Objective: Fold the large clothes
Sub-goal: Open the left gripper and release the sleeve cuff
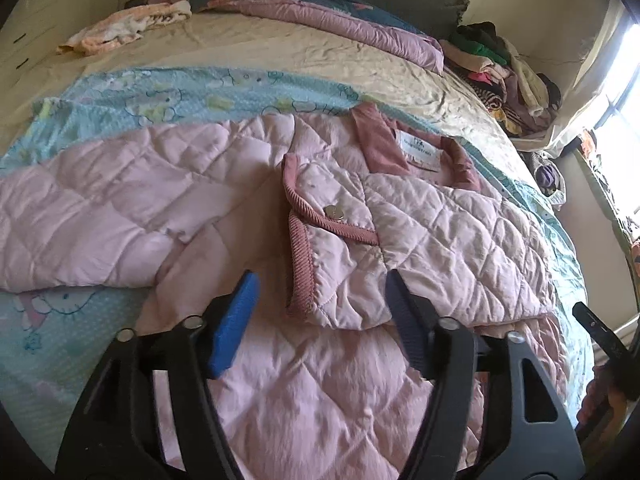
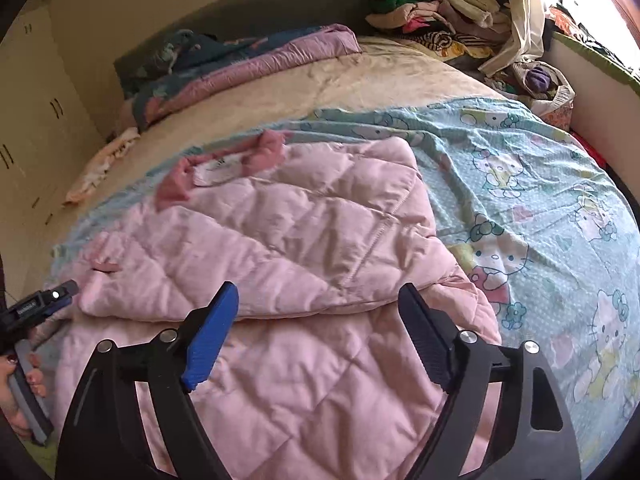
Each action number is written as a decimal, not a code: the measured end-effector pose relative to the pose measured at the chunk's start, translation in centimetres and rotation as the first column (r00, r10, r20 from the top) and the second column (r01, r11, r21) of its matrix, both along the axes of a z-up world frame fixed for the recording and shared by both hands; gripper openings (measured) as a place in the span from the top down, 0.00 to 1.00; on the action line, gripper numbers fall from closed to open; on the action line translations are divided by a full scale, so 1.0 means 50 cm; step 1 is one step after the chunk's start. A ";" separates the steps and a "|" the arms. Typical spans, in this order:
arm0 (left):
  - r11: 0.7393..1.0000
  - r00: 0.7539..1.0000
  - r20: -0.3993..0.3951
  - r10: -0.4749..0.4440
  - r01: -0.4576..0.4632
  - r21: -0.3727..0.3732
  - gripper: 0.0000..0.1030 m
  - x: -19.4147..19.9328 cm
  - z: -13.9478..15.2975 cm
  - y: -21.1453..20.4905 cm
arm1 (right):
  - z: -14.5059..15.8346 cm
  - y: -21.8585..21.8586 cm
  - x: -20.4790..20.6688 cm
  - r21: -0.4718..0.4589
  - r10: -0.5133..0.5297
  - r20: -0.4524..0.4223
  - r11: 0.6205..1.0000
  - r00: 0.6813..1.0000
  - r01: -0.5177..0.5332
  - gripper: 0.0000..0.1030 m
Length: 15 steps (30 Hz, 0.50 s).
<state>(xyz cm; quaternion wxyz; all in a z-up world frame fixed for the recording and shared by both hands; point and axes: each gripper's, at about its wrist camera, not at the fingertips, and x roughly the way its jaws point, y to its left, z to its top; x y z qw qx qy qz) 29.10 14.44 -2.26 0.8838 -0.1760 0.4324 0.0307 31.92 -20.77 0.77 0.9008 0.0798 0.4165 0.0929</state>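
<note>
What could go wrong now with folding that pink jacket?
The pink jacket is puffy, so the sleeve folded across its front may spring open. Both the left gripper and right gripper hover open, holding nothing. The left sleeve lies spread wide, so the fold could end lopsided.

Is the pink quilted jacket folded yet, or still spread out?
Partly folded. On the pink quilted jacket, one sleeve lies across the front; the other sleeve still stretches out over the blue sheet. Both grippers hover open, holding nothing.
</note>
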 end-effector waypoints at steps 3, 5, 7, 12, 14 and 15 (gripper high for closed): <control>1.000 1.000 0.014 0.003 -0.003 0.013 0.28 -0.015 0.018 0.001 | 0.020 0.011 -0.013 0.003 0.006 0.018 1.000 1.000 -0.006 0.20; 1.000 1.000 0.019 0.005 -0.005 0.012 0.23 -0.020 0.024 0.002 | 0.032 0.019 -0.023 0.005 0.014 0.031 1.000 0.999 -0.014 0.20; 1.000 1.000 0.025 0.011 -0.012 0.014 0.16 -0.029 0.032 0.006 | 0.045 0.029 -0.033 0.005 0.020 0.045 1.000 0.999 -0.020 0.20; 0.999 0.998 0.039 0.041 -0.041 0.021 0.09 -0.051 0.048 0.021 | 0.071 0.051 -0.048 0.003 0.036 0.075 0.999 0.997 -0.036 0.17; 0.999 0.998 0.047 0.047 -0.048 0.017 0.09 -0.060 0.055 0.026 | 0.081 0.062 -0.055 -0.004 0.039 0.088 0.999 0.995 -0.038 0.10; 0.998 0.997 0.053 0.055 -0.056 0.020 0.09 -0.066 0.058 0.030 | 0.087 0.067 -0.058 -0.006 0.039 0.096 0.999 0.995 -0.039 0.10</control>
